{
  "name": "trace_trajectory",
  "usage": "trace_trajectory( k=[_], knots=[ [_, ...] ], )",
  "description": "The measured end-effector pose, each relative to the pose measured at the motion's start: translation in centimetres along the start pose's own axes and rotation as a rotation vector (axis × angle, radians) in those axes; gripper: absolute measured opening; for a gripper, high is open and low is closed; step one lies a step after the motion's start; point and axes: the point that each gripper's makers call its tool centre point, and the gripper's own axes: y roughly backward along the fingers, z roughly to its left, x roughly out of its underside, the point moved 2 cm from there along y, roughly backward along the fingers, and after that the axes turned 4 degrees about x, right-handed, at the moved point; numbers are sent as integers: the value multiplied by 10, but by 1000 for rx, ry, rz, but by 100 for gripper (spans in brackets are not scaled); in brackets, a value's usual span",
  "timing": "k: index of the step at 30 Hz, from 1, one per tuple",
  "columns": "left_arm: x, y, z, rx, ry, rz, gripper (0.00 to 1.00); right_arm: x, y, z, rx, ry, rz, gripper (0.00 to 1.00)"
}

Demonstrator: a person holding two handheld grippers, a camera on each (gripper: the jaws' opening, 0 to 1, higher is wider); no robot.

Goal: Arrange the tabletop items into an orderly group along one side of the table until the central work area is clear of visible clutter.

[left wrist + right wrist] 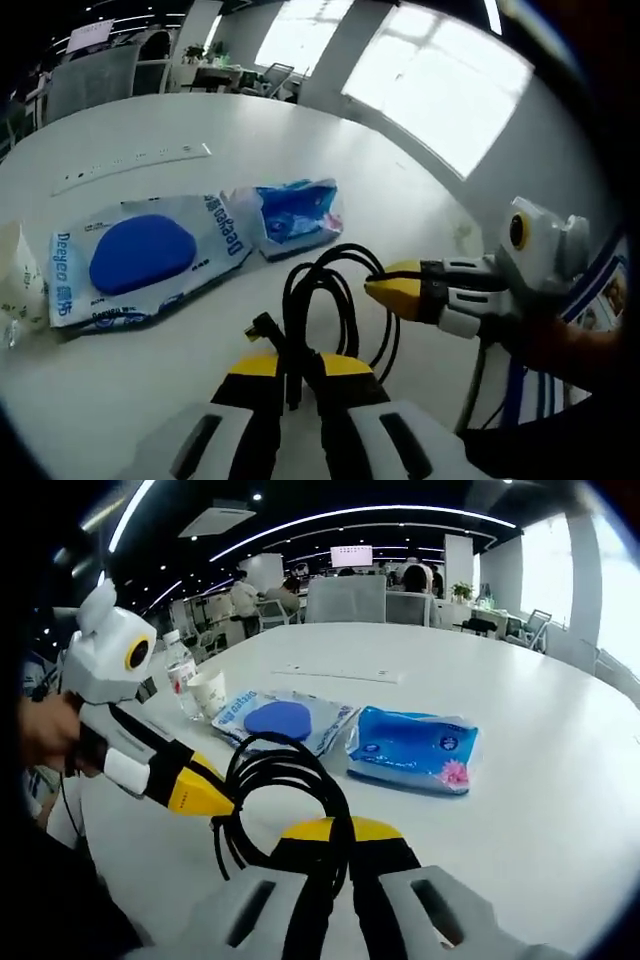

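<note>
A coiled black cable (325, 290) hangs over the white table (250, 130), held from two sides. My left gripper (297, 362) is shut on its lower strands near a plug. My right gripper (385, 285) comes in from the right, shut on the loop's other side. In the right gripper view the cable (290, 765) rises from my right gripper (335, 830), and my left gripper (205, 798) pinches it from the left. Beyond lie a white wipes pack with a blue lid (140, 255) (280, 720) and a blue tissue pack (295, 215) (410, 745).
A paper cup (208, 692) and a clear water bottle (180, 675) stand near the table's left edge. A flat white strip (340, 672) lies farther back. Chairs, desks and people are behind the table. A person's hand (45, 730) holds the left gripper.
</note>
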Motion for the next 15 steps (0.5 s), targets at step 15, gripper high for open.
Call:
trace_trajectory(
  k=[15],
  knots=[
    [-2, -15, 21, -30, 71, 14, 9, 4, -26, -6, 12, -66, 26, 0]
  ],
)
